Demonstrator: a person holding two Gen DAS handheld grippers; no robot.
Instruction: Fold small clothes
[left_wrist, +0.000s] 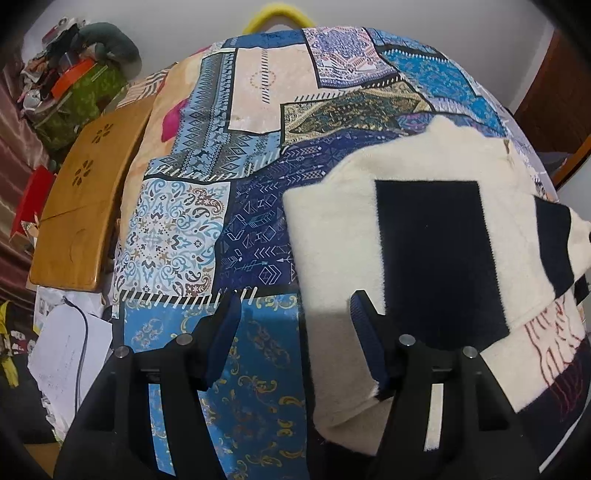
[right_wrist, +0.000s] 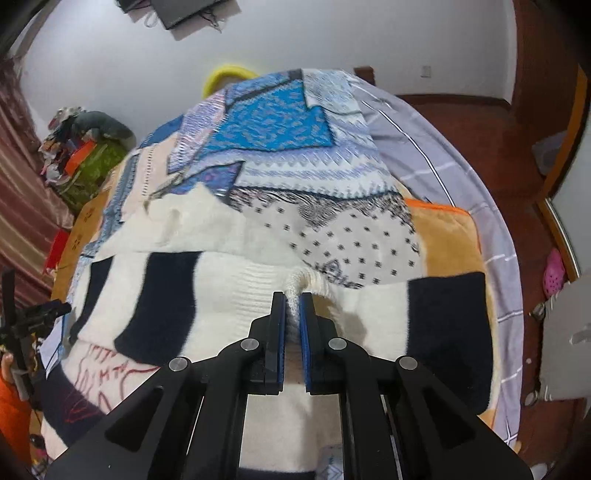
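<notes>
Garment: I see a cream knit sweater (right_wrist: 236, 295) with navy blocks lying on the patchwork bedspread (left_wrist: 207, 206) of the bed, spread toward my near side.

Right gripper (right_wrist: 292, 321): my jaws are nearly closed, pinching a bunched ridge of the cream ribbed knit; the fabric puckers up at 12 o'clock from the tips.

Left gripper (left_wrist: 295, 317): jaws wide apart with nothing between them, over the sweater's edge. The right-hand pad sits on or just above the cream fabric beside the navy rectangle (left_wrist: 439, 258); I cannot tell whether it touches.

Sleeve: in the right wrist view a navy-cuffed part (right_wrist: 448, 325) reaches out at 3 o'clock, and more striped knit runs to 9 o'clock.

Upper edge: a cream flap (right_wrist: 184, 221) at 11 o'clock looks loosely turned over, though motion blur there leaves me unsure whether it is a real fold.

Progress: I judge this early. The sweater is mostly open and rumpled, with no tidy rectangle formed yet.

Left to do: sleeves brought inward, body folded over itself, and the creases smoothed.

Surroundings: a wooden lap tray (left_wrist: 88, 199) lies at 9 o'clock off the bedspread, well apart from the sweater.
</notes>
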